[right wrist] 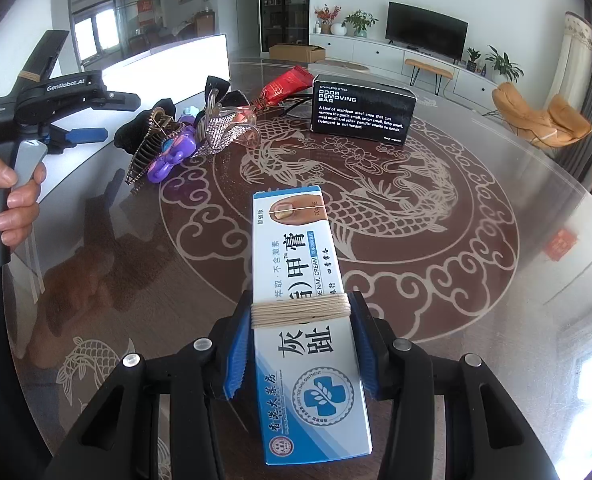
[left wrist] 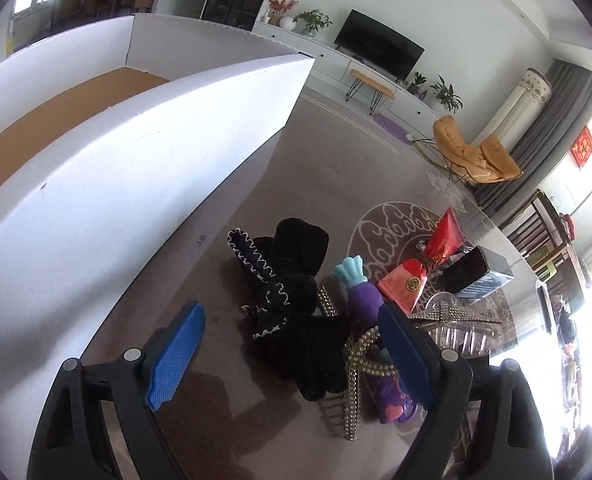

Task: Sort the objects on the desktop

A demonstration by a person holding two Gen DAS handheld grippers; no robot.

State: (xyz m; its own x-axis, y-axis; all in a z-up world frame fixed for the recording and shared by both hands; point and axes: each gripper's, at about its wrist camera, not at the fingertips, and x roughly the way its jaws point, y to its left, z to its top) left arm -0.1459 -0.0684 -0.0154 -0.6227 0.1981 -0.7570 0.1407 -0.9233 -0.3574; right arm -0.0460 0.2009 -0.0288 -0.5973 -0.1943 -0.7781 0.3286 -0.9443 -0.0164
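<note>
**Desk lot: cream box gripped, clutter pile by the white bin**

- Right gripper (right wrist: pixel 302 344): clamped on the nail-cream box (right wrist: pixel 296 264), box pointing out over the glass table (right wrist: pixel 476 280).
- Left gripper (left wrist: pixel 291 356): jaws apart, nothing between the pads, above the pile.
- Pile: black cloth (left wrist: pixel 287 276), purple toy (left wrist: pixel 364 296), studded hair clip (left wrist: pixel 360 364), clear clip (left wrist: pixel 456 320), red packet (left wrist: pixel 444 240), all crowded together beside the white bin (left wrist: pixel 135 152).
- Black box (right wrist: pixel 362 108): beyond the pile, further from the bin.
- Hand (right wrist: pixel 13 196): grips the left tool's handle.
</note>
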